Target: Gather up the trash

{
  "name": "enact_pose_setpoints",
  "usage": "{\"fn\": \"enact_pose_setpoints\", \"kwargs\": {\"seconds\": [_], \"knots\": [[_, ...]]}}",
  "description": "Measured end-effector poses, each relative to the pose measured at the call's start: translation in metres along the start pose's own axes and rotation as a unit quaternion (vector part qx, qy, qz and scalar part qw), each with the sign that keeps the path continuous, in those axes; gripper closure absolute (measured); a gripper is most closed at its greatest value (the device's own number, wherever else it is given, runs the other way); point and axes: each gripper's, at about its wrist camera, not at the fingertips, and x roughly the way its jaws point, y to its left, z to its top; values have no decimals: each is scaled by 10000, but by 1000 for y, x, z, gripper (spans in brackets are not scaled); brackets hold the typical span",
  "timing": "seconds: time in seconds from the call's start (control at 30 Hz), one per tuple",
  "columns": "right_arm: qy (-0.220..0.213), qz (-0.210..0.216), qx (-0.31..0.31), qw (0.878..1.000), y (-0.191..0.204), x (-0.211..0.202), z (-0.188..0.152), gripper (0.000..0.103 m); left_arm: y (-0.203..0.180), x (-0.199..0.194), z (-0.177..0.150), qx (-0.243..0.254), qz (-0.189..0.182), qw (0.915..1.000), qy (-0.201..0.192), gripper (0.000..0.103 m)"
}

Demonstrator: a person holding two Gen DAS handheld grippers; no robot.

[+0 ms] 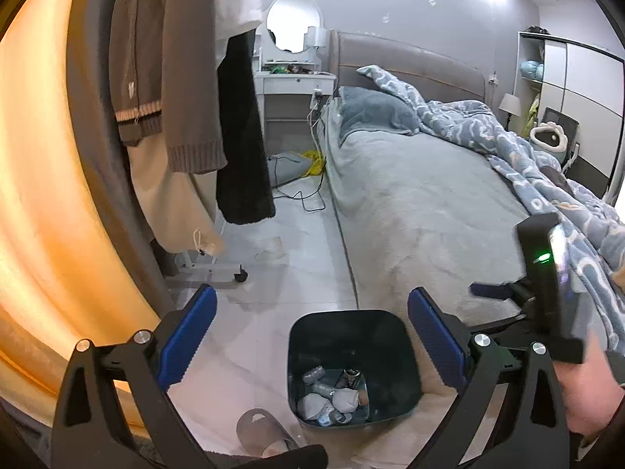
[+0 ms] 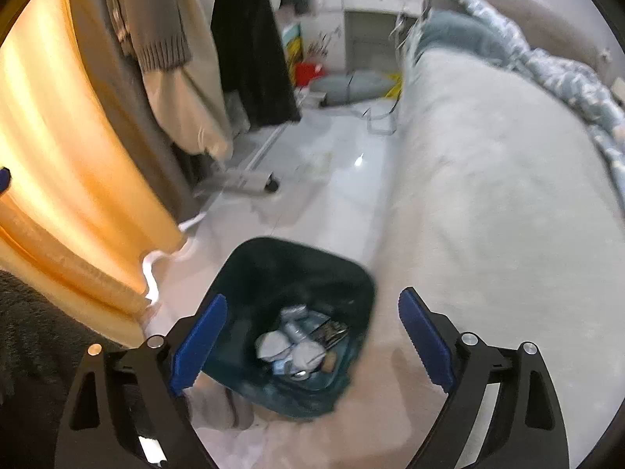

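A dark teal trash bin [image 1: 353,324] stands on the pale floor beside the bed and also shows in the right wrist view [image 2: 289,265]. Crumpled paper and other trash [image 1: 332,396] lie at its bottom, also seen in the right wrist view [image 2: 300,342]. My left gripper [image 1: 312,338] hangs open and empty above the bin. My right gripper [image 2: 312,340] is open and empty over the bin too, and its body shows at the right of the left wrist view [image 1: 547,273]. A crumpled piece of trash [image 1: 270,248] lies farther along the floor.
A bed with a grey sheet [image 1: 422,203] and a blue quilt [image 1: 508,136] fills the right. A clothes rack with hanging garments [image 1: 187,90] and a castor [image 1: 240,273] stands left by an orange curtain [image 1: 39,195]. A slipper [image 1: 261,434] lies near the bin. Cables [image 1: 308,195] trail near a white vanity [image 1: 293,82].
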Motion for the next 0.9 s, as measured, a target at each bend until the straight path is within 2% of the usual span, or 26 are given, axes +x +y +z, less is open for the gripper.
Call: {"fn": "enact_pose_setpoints", "kwargs": {"seconds": [0.17,0.23,0.37,0.5,0.63,0.8,0.83,0.9], "knots": [[-734,-286,189,9967,-20,-70,-10,4,-22,-14,-5,93,-101,9999,-89,3],[-1072,-481,253,9927,-26,-104,-20,4,-30,-18,-9,122,-80,9998,-120,3],[-1450,-843,207,9856,-36,-153,-39,3,-48,-29,-18,162,-132,9997,-149,3],[-1681,-1248,359,9772,-56,-195,-64,3,-62,-38,-25,268,-92,9993,-230,3],[-1735,-1402,555,9732,-77,-222,-91,3,-71,-40,-35,285,-123,9994,-142,3],[-1716,-1189,585,9762,-93,-236,-119,3,-82,-38,-41,223,-229,9995,0,3],[-1761,-953,699,9773,-99,-233,-126,3,-84,-38,-42,235,-221,9995,0,3],[-1742,-893,773,9776,-104,-235,-132,3,-87,-36,-45,242,-206,9995,18,3]]}}
